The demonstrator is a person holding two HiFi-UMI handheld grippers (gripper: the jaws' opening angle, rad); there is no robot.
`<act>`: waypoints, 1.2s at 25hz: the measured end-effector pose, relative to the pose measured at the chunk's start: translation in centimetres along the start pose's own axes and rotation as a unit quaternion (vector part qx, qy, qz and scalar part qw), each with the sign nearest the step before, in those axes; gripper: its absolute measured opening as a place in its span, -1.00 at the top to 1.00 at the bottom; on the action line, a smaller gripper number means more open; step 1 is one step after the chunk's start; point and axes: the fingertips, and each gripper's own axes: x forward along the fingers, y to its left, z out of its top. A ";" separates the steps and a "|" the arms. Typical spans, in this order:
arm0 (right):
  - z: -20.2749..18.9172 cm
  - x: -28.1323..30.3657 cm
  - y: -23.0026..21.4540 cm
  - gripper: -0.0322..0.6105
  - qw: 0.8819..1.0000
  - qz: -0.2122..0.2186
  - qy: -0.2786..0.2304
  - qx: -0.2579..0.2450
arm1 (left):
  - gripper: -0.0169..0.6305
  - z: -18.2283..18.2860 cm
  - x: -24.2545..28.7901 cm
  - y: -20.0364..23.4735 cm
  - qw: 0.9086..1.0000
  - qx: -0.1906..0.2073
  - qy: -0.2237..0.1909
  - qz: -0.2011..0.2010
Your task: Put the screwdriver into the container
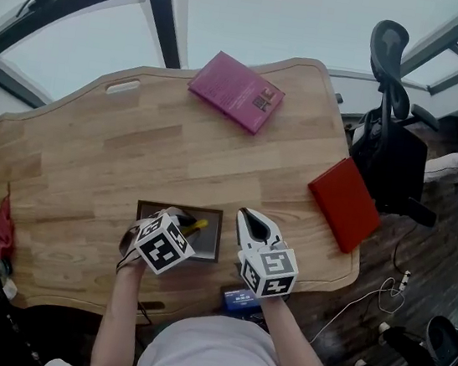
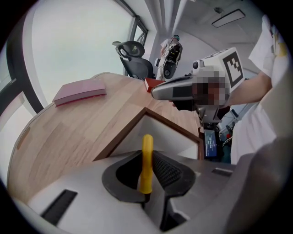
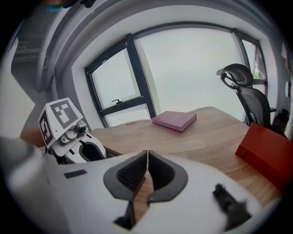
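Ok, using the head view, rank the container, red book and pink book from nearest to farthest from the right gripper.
1. The container, just left of the right gripper.
2. The red book, off to its right.
3. The pink book, at the far side, ahead.

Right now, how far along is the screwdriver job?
Done: the screwdriver is picked up and clamped in the left gripper. In hand: it hangs over the container, not yet released. Left: lower it in and open the jaws. The right gripper is shut, empty, beside the container.
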 end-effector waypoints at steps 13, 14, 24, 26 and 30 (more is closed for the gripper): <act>-0.6 0.3 -0.5 0.80 1.000 -0.001 0.011 -0.007 | 0.71 -1.3 1.9 -0.7 0.998 0.021 0.050 -0.020; -0.6 0.4 -0.5 0.80 1.000 -0.001 0.012 -0.007 | 0.71 -1.3 1.9 -0.8 0.998 0.021 0.051 -0.021; -0.9 0.7 -0.5 0.80 1.000 0.004 0.017 -0.005 | 0.71 -1.8 3.1 -1.1 0.996 0.025 0.076 -0.039; -1.0 0.7 -0.6 0.80 1.000 0.004 0.018 -0.003 | 0.71 -1.9 3.3 -1.0 0.996 0.026 0.081 -0.039; -1.1 0.8 -0.6 0.80 1.000 0.004 0.019 -0.001 | 0.71 -2.0 3.4 -1.4 0.993 0.029 0.098 -0.053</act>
